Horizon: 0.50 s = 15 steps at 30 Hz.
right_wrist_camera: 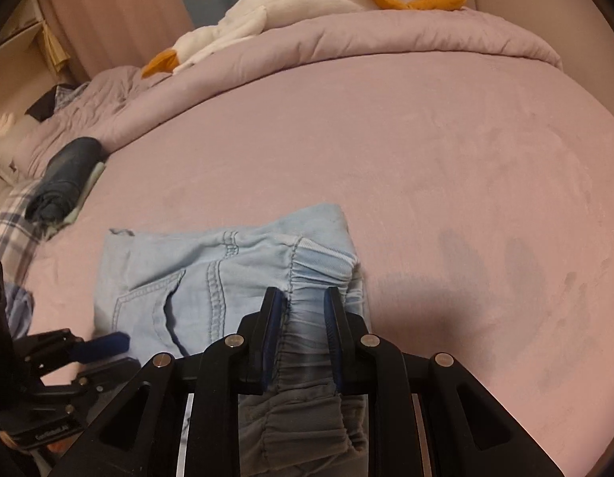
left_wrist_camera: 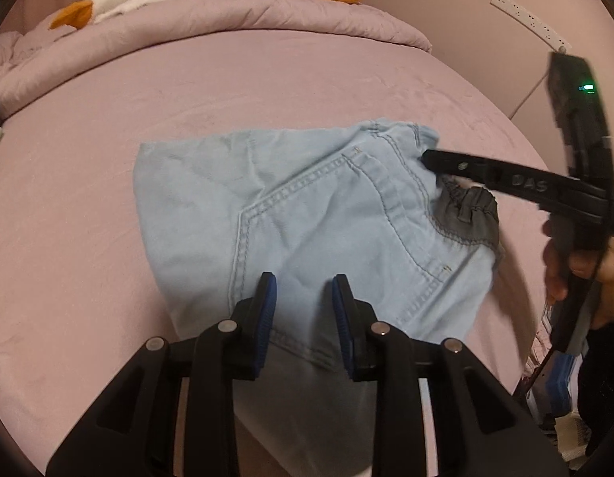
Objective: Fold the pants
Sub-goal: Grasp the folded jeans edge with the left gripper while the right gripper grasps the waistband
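Observation:
Light blue denim pants (left_wrist_camera: 307,214) lie folded into a compact bundle on the pink bed; they also show in the right wrist view (right_wrist_camera: 211,278). My left gripper (left_wrist_camera: 303,286) hovers over the near edge of the bundle, fingers apart, holding nothing. My right gripper (right_wrist_camera: 305,298) is open over the elastic waistband (right_wrist_camera: 322,270), with the gathered fabric between its fingers. In the left wrist view the right gripper (left_wrist_camera: 430,157) reaches in from the right to the waistband corner. The left gripper (right_wrist_camera: 108,344) shows at the lower left of the right wrist view.
A folded quilt (right_wrist_camera: 386,35) and a white plush goose (right_wrist_camera: 291,0) lie at the far side of the bed. A rolled dark garment (right_wrist_camera: 64,175) and plaid cloth (right_wrist_camera: 12,218) sit at the left. A power strip (left_wrist_camera: 529,20) hangs on the wall.

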Motion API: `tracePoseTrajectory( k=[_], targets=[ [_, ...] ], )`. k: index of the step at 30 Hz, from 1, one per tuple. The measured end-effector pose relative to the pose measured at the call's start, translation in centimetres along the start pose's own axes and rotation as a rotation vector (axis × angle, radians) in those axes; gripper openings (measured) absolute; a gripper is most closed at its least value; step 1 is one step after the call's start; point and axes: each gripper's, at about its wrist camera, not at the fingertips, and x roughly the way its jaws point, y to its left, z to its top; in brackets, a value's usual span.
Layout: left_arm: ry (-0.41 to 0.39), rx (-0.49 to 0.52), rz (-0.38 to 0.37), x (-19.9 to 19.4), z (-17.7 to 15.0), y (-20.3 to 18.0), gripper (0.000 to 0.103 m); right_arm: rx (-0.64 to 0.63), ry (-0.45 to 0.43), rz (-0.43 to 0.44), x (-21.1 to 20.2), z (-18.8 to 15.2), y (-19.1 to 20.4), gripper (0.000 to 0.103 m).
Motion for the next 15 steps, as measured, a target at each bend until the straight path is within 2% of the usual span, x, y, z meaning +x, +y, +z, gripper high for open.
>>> tracePoseTrajectory(
  k=[4, 7, 10, 13, 15],
  targets=[
    [-0.005, 0.017, 0.026, -1.3, -1.4, -0.8, 0.036, -0.055, -0.084, 0.0, -2.8, -0.2, 0.9, 0.021],
    [0.0, 0.03, 0.048, -1.7, -2.4, -1.2, 0.038, -0.143, -0.118, 0.012, -4.7, -1.8, 1.9, 0.021],
    [0.005, 0.057, 0.078, -1.8, -3.2, -1.7, 0.039, -0.213, -0.1, 0.007, -4.9, -3.5, 2.6, 0.021],
    [0.011, 0.061, 0.094, -1.6, -3.8, -1.7, 0.039, -0.267, -0.044, -0.057, -4.0, -5.5, 2.5, 0.021],
    [0.015, 0.051, 0.096, -1.2, -3.7, -1.3, 0.039, -0.313, -0.046, -0.091, -3.7, -6.3, 2.8, 0.021]
  ],
)
